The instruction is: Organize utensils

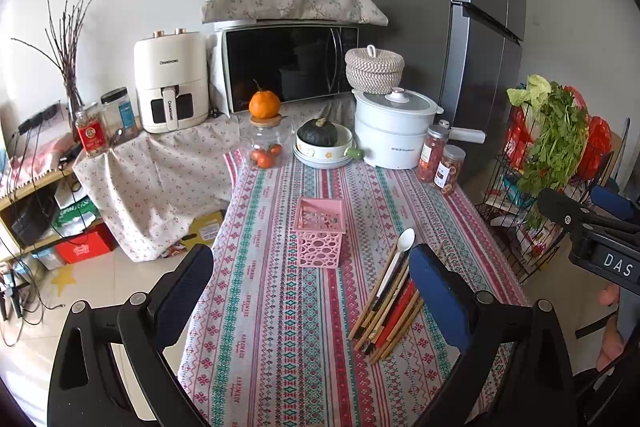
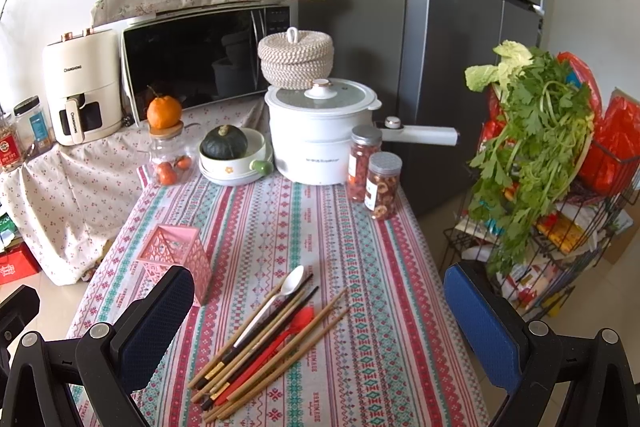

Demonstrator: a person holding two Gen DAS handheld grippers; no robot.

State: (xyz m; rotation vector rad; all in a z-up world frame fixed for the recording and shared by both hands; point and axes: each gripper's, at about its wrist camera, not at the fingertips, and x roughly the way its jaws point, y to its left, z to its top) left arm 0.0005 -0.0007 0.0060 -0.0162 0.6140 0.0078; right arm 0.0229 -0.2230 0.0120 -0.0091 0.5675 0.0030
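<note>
Both hand-held grippers sit nearest the lens, each with jaws spread wide and nothing between them: left hand-held gripper (image 1: 308,291) above the near bench edge, right hand-held gripper (image 2: 320,311) over the utensil pile. Just beyond lies the pile of utensils (image 2: 266,339), loose on the striped tablecloth (image 2: 360,307), handles toward the camera, tips fanning away. Count: one white spoon (image 2: 290,285), one red spoon (image 2: 298,319), and roughly ten chopsticks (image 2: 320,327), bamboo mostly, a couple dark; exact number uncertain since they overlap. Left of the pile, near but not touching, stands one pink perforated holder (image 1: 320,233), upright, apparently empty. Farther back: two spice jars (image 2: 374,171), one glass jar (image 2: 170,155) with an orange on its lid, one bowl stack holding a dark squash (image 2: 224,143), one white electric pot (image 2: 320,135) with a woven basket (image 2: 296,57) on top, then one microwave (image 2: 200,59) and one air fryer (image 2: 82,91). Risks, as judged: thin sticks lying flat may slip out of a pinch or roll; grabbing into the overlap may drag neighbours off the bench; the light holder may tip if a stick enters at an angle.
</note>
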